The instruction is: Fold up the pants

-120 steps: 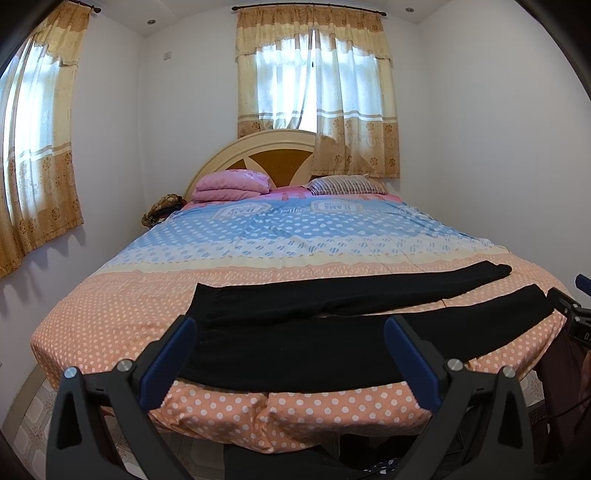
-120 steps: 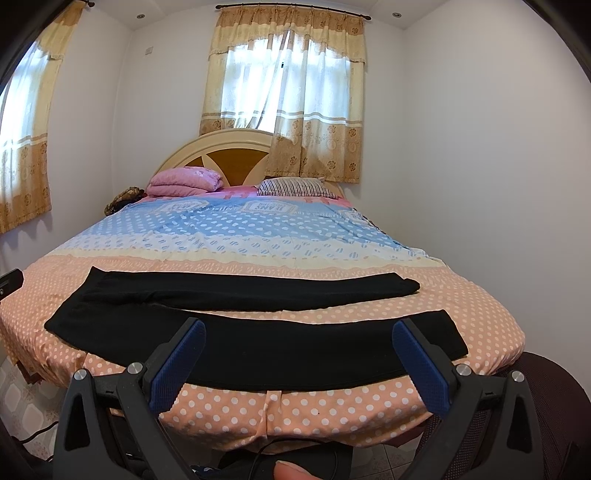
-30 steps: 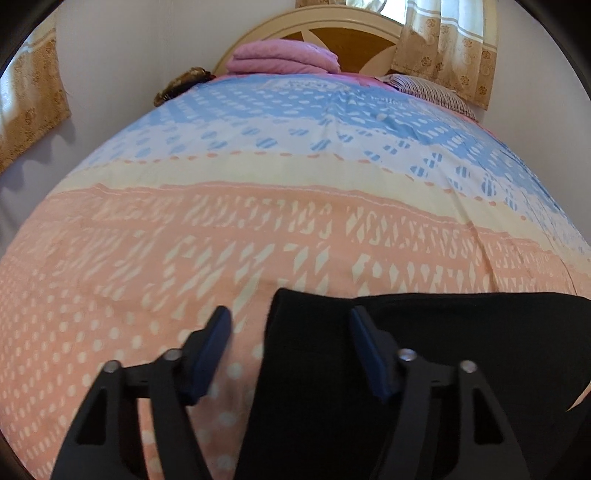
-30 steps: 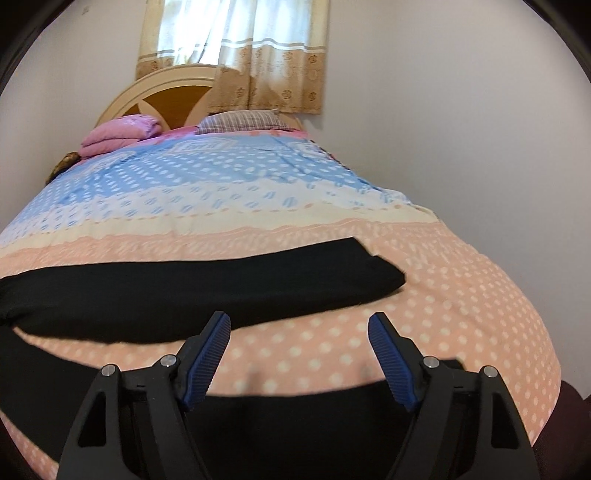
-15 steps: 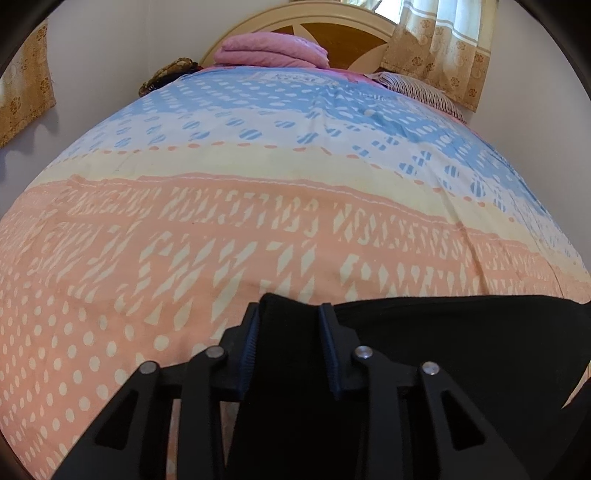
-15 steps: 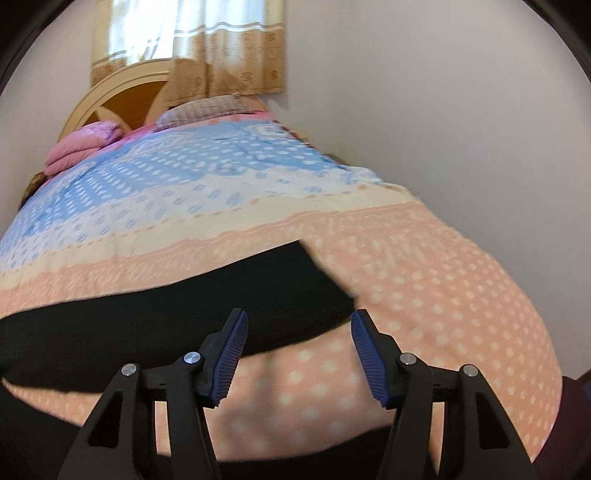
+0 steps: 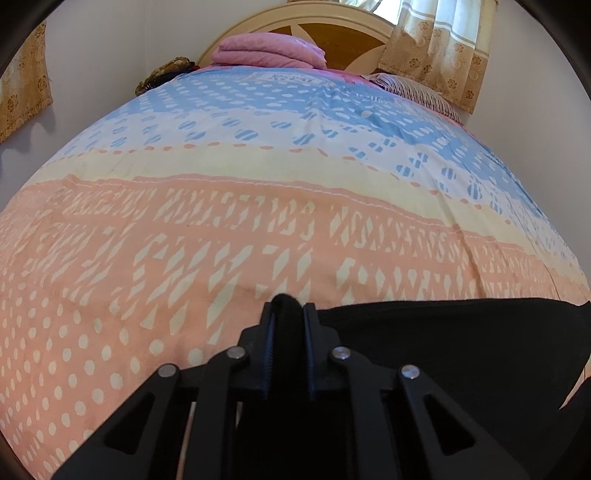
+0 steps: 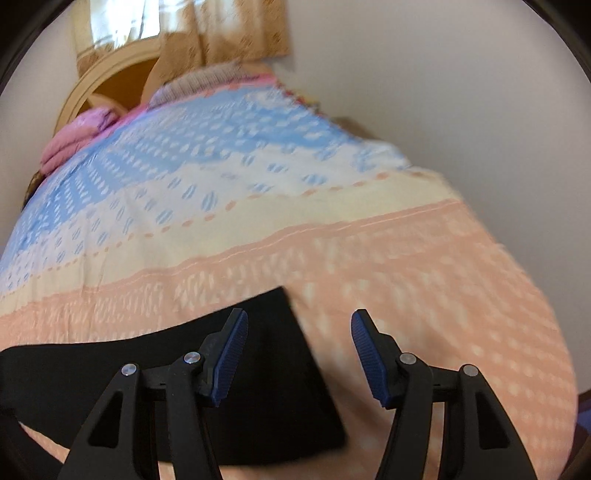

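Black pants (image 7: 443, 350) lie flat across the near part of a bed with a peach, cream and blue dotted cover (image 7: 258, 184). My left gripper (image 7: 287, 314) is shut on the waistband corner of the pants, a pinch of black cloth sticking up between the pads. In the right wrist view, the far leg's cuff end (image 8: 280, 350) lies on the cover. My right gripper (image 8: 297, 347) is open, low over that cuff; the left finger (image 8: 231, 354) is over the cloth, the right finger (image 8: 364, 354) over bare cover.
A folded pink blanket (image 7: 269, 51) and a striped pillow (image 7: 417, 90) lie at the wooden headboard (image 7: 332, 33). Patterned curtains (image 7: 443, 44) hang behind. A white wall (image 8: 461, 92) runs along the bed's right side.
My left gripper has closed fully on the waistband corner. My right gripper has moved forward and down over the far leg's cuff, still open; its view is blurred by motion.
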